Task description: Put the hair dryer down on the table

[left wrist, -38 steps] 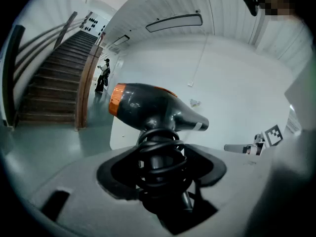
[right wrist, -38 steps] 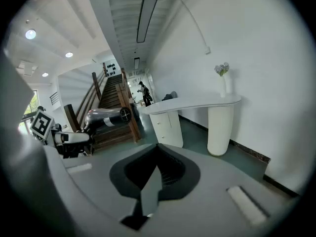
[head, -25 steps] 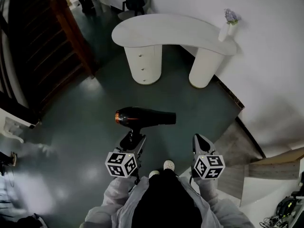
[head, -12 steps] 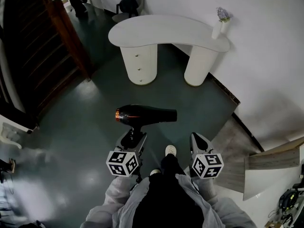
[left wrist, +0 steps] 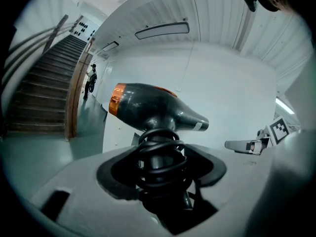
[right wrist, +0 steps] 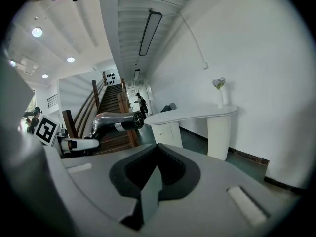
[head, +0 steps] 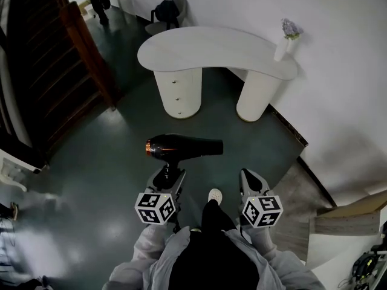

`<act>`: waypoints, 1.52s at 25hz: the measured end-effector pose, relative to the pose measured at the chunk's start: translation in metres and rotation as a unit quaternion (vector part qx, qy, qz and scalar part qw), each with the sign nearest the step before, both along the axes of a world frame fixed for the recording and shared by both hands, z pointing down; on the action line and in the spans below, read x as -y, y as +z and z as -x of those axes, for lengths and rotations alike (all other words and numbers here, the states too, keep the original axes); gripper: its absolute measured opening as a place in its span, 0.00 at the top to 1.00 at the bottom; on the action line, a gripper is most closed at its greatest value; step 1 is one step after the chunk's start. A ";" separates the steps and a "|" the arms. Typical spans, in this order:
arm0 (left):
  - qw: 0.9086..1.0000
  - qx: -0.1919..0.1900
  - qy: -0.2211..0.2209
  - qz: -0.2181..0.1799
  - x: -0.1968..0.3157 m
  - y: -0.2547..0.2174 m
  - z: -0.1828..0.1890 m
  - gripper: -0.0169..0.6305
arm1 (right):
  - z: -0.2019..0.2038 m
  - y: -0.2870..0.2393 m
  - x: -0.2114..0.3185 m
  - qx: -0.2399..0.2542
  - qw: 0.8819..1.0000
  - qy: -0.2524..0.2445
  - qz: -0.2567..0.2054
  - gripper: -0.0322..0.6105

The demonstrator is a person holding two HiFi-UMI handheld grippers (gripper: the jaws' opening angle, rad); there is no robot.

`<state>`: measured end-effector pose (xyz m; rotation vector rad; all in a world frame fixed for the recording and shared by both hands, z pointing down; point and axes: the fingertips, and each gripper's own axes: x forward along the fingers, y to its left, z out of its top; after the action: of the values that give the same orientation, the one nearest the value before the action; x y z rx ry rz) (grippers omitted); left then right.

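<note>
**Dryer [head: 184, 147] in the air, well apart from the table [head: 211, 41]**

The left gripper view is showing a black cord [left wrist: 159, 154] wound round the handle; the head view is not. The left gripper [head: 170, 175] is squeezing that handle, holding the dryer over the dark floor [head: 109, 180]. The right gripper [head: 251, 179] is hanging beside it, pinched closed, empty. The white table is standing ahead by the wall, stairs [head: 42, 77] at left.

The black hair dryer [head: 181, 147], with an orange ring at its rear, hangs in the air, well apart from the white curved table [head: 205, 44]. Its barrel is level and its handle points down, with the cord [left wrist: 159, 154] coiled around it.
</note>
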<state>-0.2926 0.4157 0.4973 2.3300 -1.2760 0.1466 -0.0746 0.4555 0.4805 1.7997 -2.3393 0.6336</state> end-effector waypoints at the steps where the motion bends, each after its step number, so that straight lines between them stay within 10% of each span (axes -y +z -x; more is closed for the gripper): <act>1: 1.000 0.000 -0.001 -0.001 0.013 -0.001 -0.005 0.54 | -0.004 -0.002 0.012 0.000 1.000 -0.004 -0.002 0.94; 26: 0.999 -0.019 -0.033 0.002 0.228 0.005 -0.098 0.54 | -0.104 0.024 0.217 0.002 0.999 -0.031 0.017 0.93; 38: 0.999 -0.033 0.006 0.006 0.434 -0.012 -0.148 0.54 | -0.147 -0.007 0.408 -0.008 1.000 0.000 0.007 0.94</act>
<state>-0.1443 -0.0183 0.4858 2.3141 -1.2256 0.0804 0.0721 0.0474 0.4740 1.7930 -2.3178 0.6319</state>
